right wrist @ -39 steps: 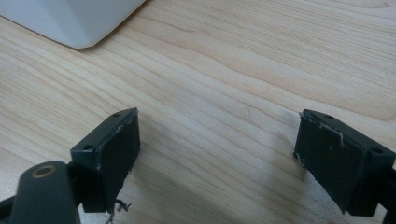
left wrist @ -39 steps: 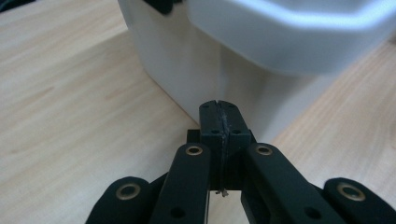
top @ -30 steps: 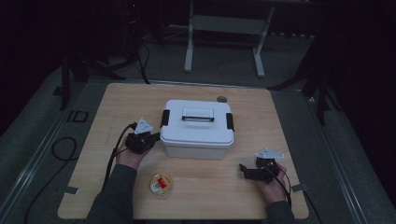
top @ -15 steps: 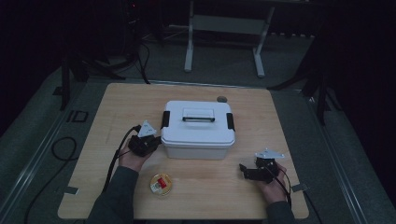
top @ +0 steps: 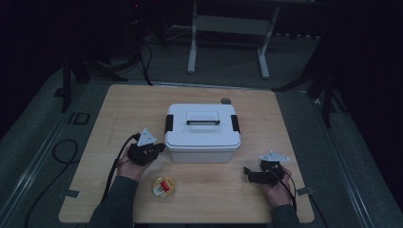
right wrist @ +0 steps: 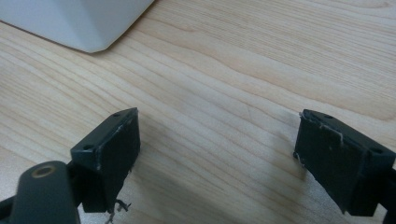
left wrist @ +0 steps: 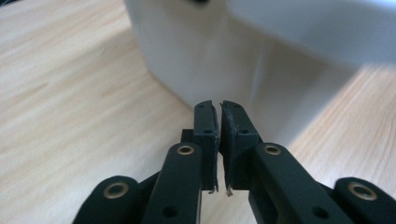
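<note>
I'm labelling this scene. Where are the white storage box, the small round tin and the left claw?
White storage box (top: 202,142): high view, front wall.
Small round tin (top: 163,186): high view, lid centre.
Left claw (left wrist: 219,119): left gripper view, between fingertips.

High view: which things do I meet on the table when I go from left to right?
Left gripper → small round container → white box → right gripper.
</note>
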Demonstrator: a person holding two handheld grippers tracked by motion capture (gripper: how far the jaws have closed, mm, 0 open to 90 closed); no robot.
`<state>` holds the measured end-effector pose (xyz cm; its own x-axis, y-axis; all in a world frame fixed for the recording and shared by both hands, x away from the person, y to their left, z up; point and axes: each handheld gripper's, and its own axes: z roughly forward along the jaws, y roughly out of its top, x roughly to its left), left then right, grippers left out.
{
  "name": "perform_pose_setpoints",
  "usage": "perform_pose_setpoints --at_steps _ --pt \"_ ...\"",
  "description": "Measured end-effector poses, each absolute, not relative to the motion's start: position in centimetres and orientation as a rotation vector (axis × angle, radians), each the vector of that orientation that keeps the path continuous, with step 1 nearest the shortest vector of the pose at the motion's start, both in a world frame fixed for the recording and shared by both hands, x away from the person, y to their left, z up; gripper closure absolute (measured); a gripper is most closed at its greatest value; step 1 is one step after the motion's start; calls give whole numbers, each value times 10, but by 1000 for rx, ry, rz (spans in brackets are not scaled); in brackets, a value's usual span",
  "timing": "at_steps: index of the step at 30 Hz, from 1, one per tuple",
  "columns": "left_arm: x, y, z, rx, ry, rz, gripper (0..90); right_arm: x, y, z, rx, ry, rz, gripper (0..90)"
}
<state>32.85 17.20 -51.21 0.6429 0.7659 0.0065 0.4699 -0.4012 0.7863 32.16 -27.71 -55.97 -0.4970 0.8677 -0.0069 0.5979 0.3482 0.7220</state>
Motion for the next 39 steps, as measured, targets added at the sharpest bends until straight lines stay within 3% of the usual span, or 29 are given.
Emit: perform_pose_setpoints --at_steps 7,8,15,28,39 --pt "308 178 -515 2068 960 471 804 321 -276 -559 1295 2229 932 160" --pt "305 177 -515 2067 957 470 794 321 -276 -554 1315 2239 902 265" --pt "290 171 -514 2083 919 452 748 319 -272 -534 1199 2215 861 451" --pt "278 167 -512 2120 855 375 675 323 -266 -472 1026 2164 878 453" --pt "251 158 -513 2180 731 294 754 318 -260 -451 957 2152 865 437"
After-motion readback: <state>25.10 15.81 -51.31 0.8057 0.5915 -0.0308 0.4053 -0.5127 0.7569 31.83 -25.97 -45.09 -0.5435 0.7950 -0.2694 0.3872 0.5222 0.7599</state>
